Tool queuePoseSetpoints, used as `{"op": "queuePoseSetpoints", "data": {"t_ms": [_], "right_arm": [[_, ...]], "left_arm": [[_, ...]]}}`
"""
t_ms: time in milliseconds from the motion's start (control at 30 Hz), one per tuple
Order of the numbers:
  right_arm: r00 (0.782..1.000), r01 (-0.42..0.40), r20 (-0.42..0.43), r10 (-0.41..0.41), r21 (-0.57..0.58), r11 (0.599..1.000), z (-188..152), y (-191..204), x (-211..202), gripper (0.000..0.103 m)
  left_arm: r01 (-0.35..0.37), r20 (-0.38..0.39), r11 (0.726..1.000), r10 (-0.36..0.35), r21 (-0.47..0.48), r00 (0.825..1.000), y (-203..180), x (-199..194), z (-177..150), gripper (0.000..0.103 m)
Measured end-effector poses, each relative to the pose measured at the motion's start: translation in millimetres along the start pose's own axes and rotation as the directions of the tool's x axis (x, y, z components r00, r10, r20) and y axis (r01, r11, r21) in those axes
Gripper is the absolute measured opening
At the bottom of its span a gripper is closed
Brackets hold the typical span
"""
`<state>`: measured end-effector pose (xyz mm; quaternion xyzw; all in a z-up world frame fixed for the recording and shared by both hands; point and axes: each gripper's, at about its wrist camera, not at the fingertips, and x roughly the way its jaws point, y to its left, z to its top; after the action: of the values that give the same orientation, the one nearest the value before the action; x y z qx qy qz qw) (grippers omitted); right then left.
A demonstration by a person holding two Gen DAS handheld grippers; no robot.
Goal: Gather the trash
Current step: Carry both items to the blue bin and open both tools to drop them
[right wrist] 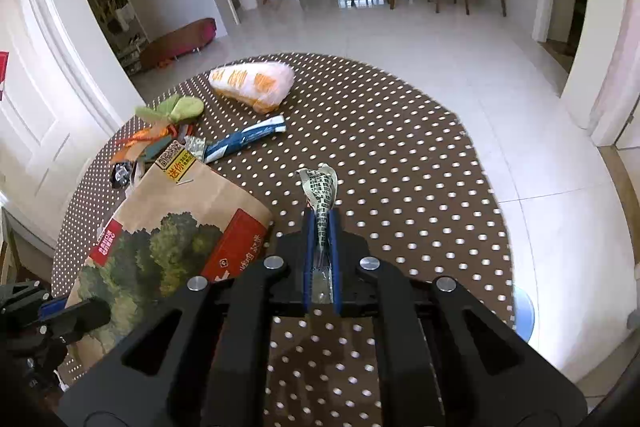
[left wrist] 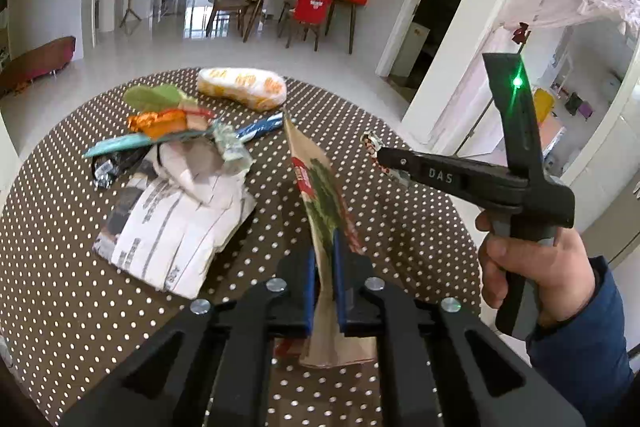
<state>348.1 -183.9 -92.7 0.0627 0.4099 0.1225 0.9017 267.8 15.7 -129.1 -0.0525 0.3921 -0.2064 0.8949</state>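
The left gripper [left wrist: 322,267] pinches a light, floppy paper bag [right wrist: 172,227] by its rim. The right gripper [right wrist: 321,255] is closed on a crumpled wrapper [right wrist: 320,187] — flimsy, near weightless, best held mid-body.

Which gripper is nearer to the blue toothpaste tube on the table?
Right. The right gripper, shut on a crumpled wrapper, hangs just right of the blue toothpaste tube. The left gripper, clamping the paper bag, sits farther back toward the near edge.

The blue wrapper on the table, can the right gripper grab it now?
Probably not yet: the right gripper is already shut on a crumpled wrapper. The way to the blue wrapper looks free.
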Motion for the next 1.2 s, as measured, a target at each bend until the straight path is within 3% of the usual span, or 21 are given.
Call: {"op": "queuePoseSetpoints", "data": {"t_ms": [467, 600, 733, 967, 1200], "right_arm": [[0.995, 0.020, 0.095, -0.030, 0.097, 0.995, -4.6, -63.3, -67.7, 0.007], [0.990, 0.032, 0.130, -0.051, 0.143, 0.989, -6.1, -89.5, -91.7, 0.007], [0.981, 0.093, 0.149, -0.125, 0.210, 0.973, -15.6, -135.1, -118.0, 0.007], [0.968, 0.174, 0.108, -0.225, 0.355, 0.919, -52.6, -220.4, -137.6, 0.007], [0.972, 0.201, 0.011, -0.235, 0.481, 0.854, -99.3, -293.9, -120.0, 0.007]], "left_arm": [[0.021, 0.080, 0.998, -0.026, 0.056, 0.996, -40.5, -6.1, 35.1, 0.004], [0.058, 0.099, 0.995, -0.066, 0.081, 0.993, -61.7, -1.9, 55.6, 0.004], [0.117, 0.105, 0.984, -0.132, 0.135, 0.986, -103.0, 13.7, 76.8, 0.004], [0.225, 0.042, 0.955, -0.237, 0.194, 0.971, -173.2, 58.0, 92.6, 0.004], [0.261, -0.075, 0.940, -0.251, 0.219, 0.965, -231.2, 124.2, 87.5, 0.004]]}}
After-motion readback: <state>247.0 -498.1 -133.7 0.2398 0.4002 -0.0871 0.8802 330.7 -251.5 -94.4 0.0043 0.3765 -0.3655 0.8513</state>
